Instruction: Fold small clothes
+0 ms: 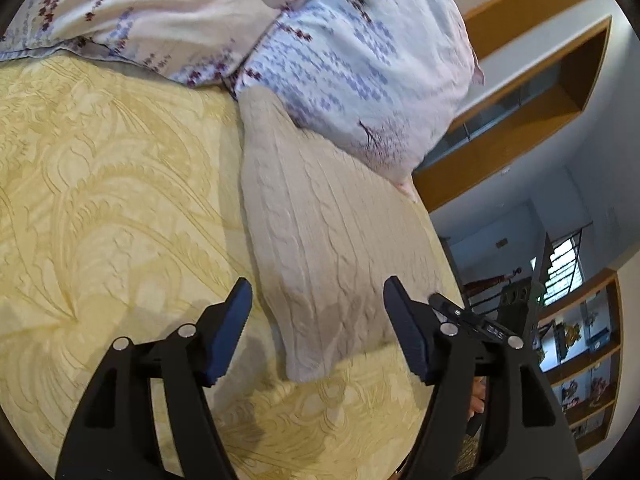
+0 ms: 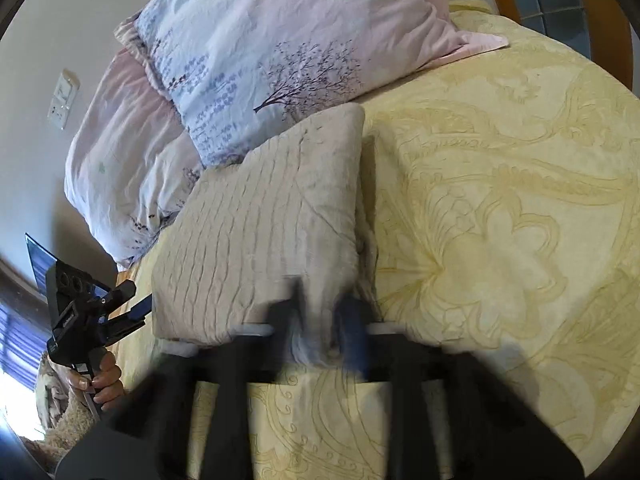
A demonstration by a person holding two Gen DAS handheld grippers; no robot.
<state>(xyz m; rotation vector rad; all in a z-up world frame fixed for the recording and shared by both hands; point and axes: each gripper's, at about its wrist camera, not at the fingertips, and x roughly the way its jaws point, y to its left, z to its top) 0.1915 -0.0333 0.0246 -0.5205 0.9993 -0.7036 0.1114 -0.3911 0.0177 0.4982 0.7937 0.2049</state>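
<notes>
A beige cable-knit garment (image 1: 316, 232) lies folded on the yellow patterned bedspread (image 1: 104, 200), its far end touching the pillows. My left gripper (image 1: 318, 312) is open and empty, hovering over the garment's near end. In the right wrist view the garment (image 2: 260, 224) is a thick folded rectangle. My right gripper (image 2: 320, 332) is blurred by motion and its narrow jaws pinch the garment's near right corner. The left gripper (image 2: 116, 312) also shows at the far left of that view, beside the bed edge, held by a hand.
Two floral pillows (image 1: 360, 52) (image 2: 256, 48) lie at the head of the bed behind the garment. Wooden shelves (image 1: 532, 92) stand past the bed's right edge. The yellow bedspread (image 2: 500, 220) spreads wide to the right of the garment.
</notes>
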